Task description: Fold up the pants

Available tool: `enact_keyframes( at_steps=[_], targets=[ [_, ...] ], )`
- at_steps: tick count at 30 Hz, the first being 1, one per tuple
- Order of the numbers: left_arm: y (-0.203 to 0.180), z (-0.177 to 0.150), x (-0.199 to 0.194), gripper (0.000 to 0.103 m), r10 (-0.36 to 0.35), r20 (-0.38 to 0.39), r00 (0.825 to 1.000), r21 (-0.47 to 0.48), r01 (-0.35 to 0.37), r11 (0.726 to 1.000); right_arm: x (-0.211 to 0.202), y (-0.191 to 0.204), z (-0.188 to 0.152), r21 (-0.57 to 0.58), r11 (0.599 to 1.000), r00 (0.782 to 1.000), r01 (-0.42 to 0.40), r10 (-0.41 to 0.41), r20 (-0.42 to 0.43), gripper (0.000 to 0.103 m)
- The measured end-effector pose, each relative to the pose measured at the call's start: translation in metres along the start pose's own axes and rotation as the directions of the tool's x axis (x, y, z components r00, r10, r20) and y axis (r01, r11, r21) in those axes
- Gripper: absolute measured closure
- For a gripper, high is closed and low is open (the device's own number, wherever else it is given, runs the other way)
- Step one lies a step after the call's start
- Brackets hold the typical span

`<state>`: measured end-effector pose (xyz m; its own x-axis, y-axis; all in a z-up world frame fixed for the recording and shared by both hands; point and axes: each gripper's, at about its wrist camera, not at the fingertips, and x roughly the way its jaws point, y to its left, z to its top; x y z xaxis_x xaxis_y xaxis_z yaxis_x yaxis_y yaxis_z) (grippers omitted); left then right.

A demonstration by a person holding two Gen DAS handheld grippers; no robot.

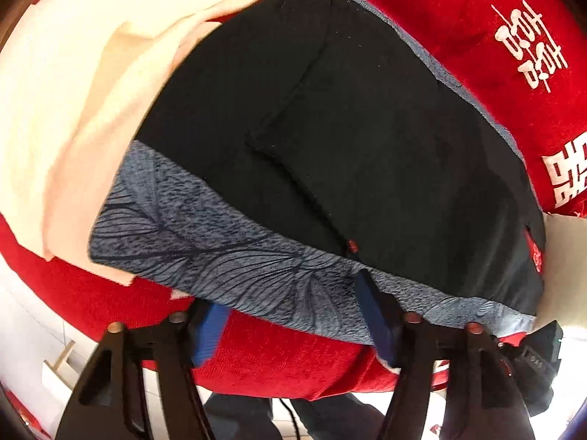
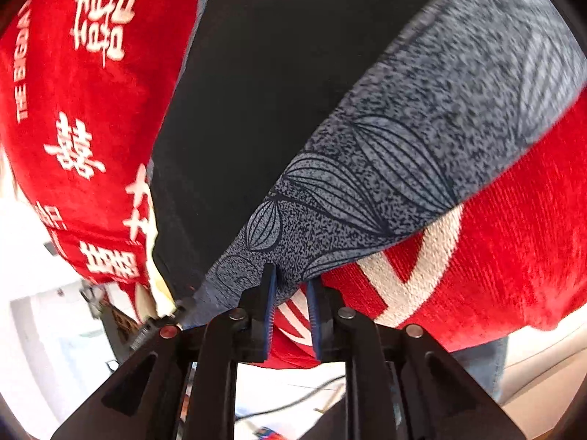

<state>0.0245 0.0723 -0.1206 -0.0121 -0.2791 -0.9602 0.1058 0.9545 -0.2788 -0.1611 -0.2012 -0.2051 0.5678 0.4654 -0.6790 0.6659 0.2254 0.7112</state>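
Observation:
The pants [image 1: 348,139] are black with a grey leaf-print band [image 1: 227,256] along the near edge, lying on a red cloth [image 1: 279,352]. In the left wrist view my left gripper [image 1: 293,326] is open, its blue pads wide apart at the band's near edge, the right pad [image 1: 374,315] touching the fabric. In the right wrist view the pants [image 2: 256,91] and the grey band [image 2: 403,161] fill the middle. My right gripper [image 2: 290,293] stands at the band's near edge, jaws slightly apart with a small gap; the left pad [image 2: 270,293] touches the band.
The red cloth [image 2: 513,242] carries white characters [image 2: 102,18] and stripes. Folded cream garments [image 1: 73,110] lie left of the pants. A white object [image 1: 565,271] sits at the right. The floor and the person's legs [image 1: 256,418] show below the table edge.

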Motion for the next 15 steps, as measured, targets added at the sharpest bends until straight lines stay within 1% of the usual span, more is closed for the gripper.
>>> enact_keyframes(
  at_steps=[1,2,3,4,6,10,11,12,13,14,15],
  targets=[
    [0.001,0.0,-0.001,0.068,0.014,0.002,1.0,0.0,-0.014,1.0,-0.001,-0.001,-0.001,0.014,1.0,1.0,0.001,-0.001,0.004,0.088],
    [0.007,0.0,-0.003,0.074,0.019,0.0,1.0,-0.004,-0.019,1.0,-0.003,-0.001,-0.001,0.017,1.0,1.0,0.006,-0.006,0.007,0.092],
    [0.014,0.001,-0.006,0.082,-0.006,-0.007,1.0,-0.02,0.006,1.0,-0.006,-0.001,-0.002,0.018,1.0,1.0,-0.002,0.001,0.016,0.094],
    [0.02,0.002,-0.008,0.085,-0.035,-0.018,0.999,-0.038,0.034,0.999,-0.006,0.001,-0.003,0.019,1.0,1.0,-0.013,0.012,0.023,0.095],
    [0.021,0.003,-0.014,0.087,-0.052,-0.024,0.998,-0.037,0.051,0.998,-0.013,0.001,-0.006,0.023,0.999,0.999,-0.035,0.034,0.034,0.095],
    [0.013,0.005,-0.023,0.087,-0.033,-0.018,0.999,0.015,0.034,0.999,-0.022,0.004,-0.007,0.027,0.998,0.998,-0.057,0.056,0.04,0.095],
    [0.01,0.008,-0.02,0.087,-0.034,-0.021,0.999,0.013,0.034,0.999,-0.021,0.004,-0.006,0.025,0.998,0.998,-0.055,0.054,0.036,0.091],
    [-0.001,0.013,-0.013,0.087,-0.036,-0.026,0.999,0.007,0.036,0.999,-0.02,0.002,-0.005,0.03,0.999,0.999,-0.038,0.038,0.025,0.09],
    [-0.005,0.016,-0.012,0.087,-0.043,-0.032,0.999,-0.002,0.043,0.999,-0.019,0.0,-0.005,0.04,0.999,0.999,-0.028,0.027,0.019,0.087],
    [-0.009,0.019,-0.006,0.087,-0.047,-0.035,0.998,-0.006,0.046,0.999,-0.016,0.001,-0.005,0.046,0.999,0.999,-0.027,0.026,0.02,0.085],
    [-0.009,0.019,-0.003,0.087,-0.05,-0.037,0.998,-0.004,0.05,0.999,-0.016,0.0,-0.004,0.05,0.999,0.999,-0.022,0.021,0.028,0.085]
  ],
)
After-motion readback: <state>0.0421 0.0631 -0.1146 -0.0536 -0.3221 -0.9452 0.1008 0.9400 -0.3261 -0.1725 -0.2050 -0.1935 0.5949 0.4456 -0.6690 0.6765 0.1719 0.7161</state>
